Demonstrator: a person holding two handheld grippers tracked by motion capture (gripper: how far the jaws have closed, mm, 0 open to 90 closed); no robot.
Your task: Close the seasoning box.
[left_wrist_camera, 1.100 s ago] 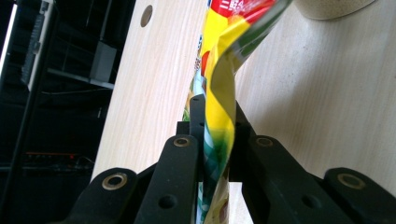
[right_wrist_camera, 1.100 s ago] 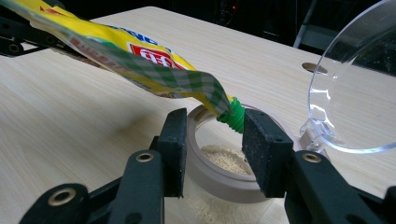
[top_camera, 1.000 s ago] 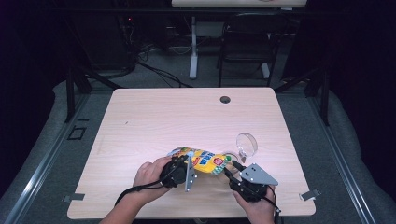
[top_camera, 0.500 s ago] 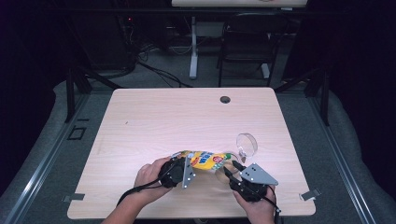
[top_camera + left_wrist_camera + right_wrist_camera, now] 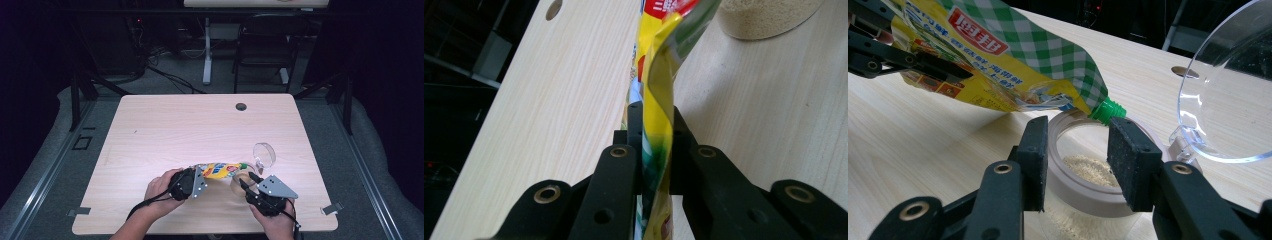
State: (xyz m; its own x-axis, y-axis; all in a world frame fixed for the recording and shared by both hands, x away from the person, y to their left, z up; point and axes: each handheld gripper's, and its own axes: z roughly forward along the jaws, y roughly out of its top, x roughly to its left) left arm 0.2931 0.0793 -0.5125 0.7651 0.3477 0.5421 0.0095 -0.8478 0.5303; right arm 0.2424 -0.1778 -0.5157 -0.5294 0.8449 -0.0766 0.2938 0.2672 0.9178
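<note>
High view: left gripper (image 5: 200, 181) clamped on yellow pouch (image 5: 222, 170), tilted over jar (image 5: 243, 179) near table's (image 5: 200, 125) front edge; right gripper (image 5: 246, 184) around jar. Left gripper view: pouch (image 5: 659, 100) pinched flat between jaws. Right gripper view: jaws wide beside jar rim (image 5: 1088, 192), contact unclear; green spout (image 5: 1107, 111) over opening, hinged clear lid (image 5: 1228, 100) upright.

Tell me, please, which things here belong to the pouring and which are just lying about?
In use: seasoning pouch, jar with hinged clear lid, left gripper, right gripper.
Lying about: folding chair, floor cables.
</note>
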